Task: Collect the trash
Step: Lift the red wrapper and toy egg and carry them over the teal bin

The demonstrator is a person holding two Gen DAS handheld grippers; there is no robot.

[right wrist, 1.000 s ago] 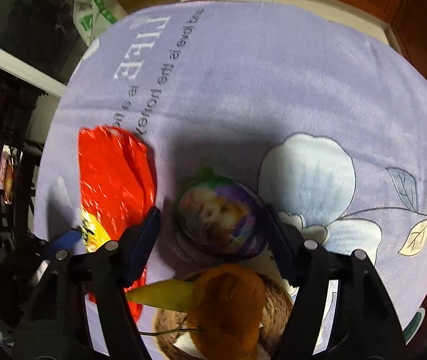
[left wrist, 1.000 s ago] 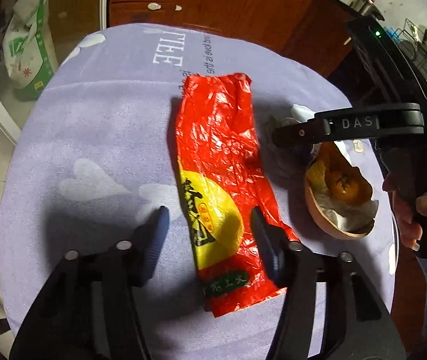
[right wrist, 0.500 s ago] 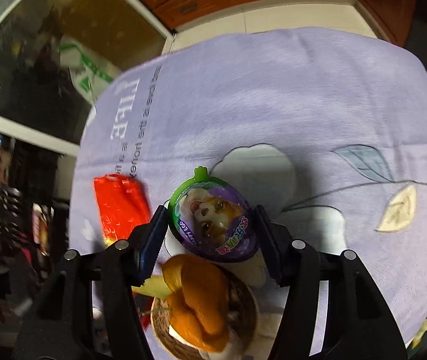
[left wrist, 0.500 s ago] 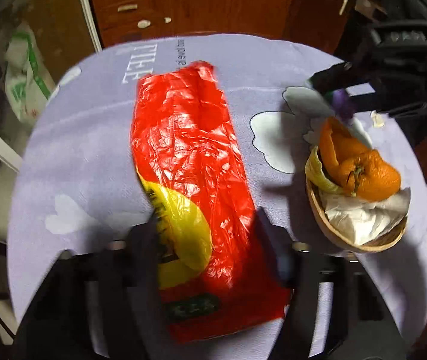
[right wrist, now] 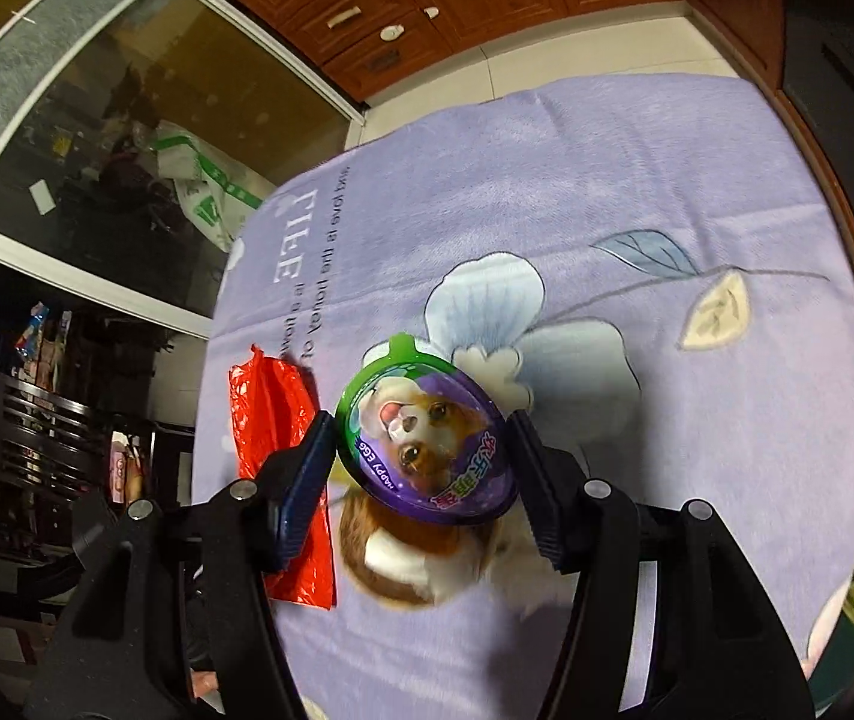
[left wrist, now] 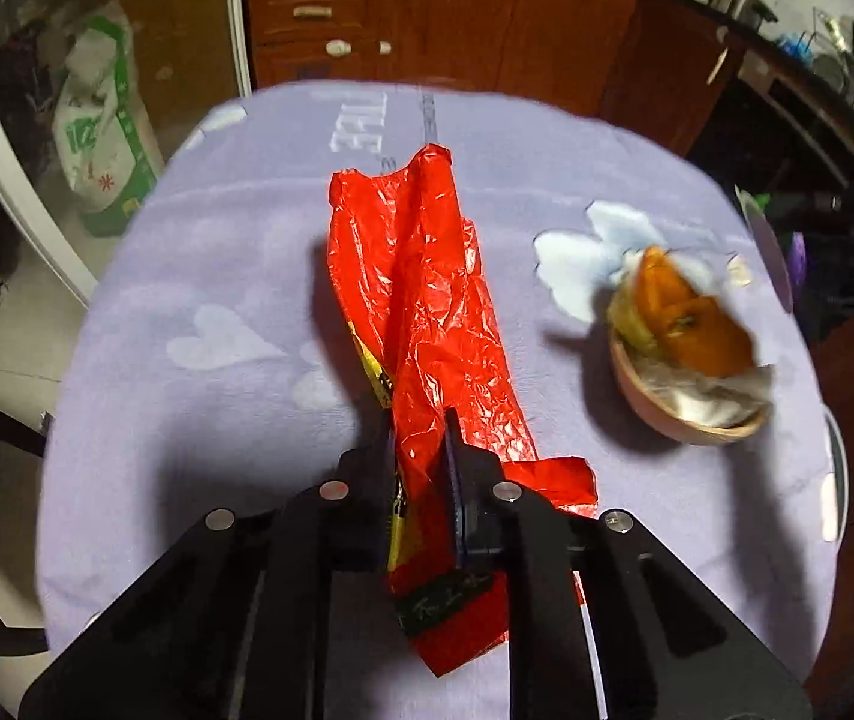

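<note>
A red plastic bag point(left wrist: 427, 324) with yellow print lies lengthwise on the purple tablecloth point(left wrist: 217, 276). My left gripper point(left wrist: 418, 438) is shut on the bag's near part, which bunches between the fingers. The bag also shows in the right wrist view point(right wrist: 274, 414). My right gripper point(right wrist: 424, 450) is shut on a purple and green egg-shaped toy shell point(right wrist: 427, 432) with a dog picture, held above the table. A wooden bowl point(left wrist: 661, 414) with orange peel point(left wrist: 685, 324) and tissue sits at right; in the right wrist view the bowl point(right wrist: 391, 564) is below the shell.
The round table point(right wrist: 637, 192) ends near wooden cabinets point(left wrist: 457, 18) at the back. A green and white sack point(left wrist: 103, 132) stands on the floor behind a glass door at left. A dark counter with dishes is at far right.
My left gripper closed on the red bag and gathered it. My right gripper closed on the toy shell and lifted it off the table, above the bowl.
</note>
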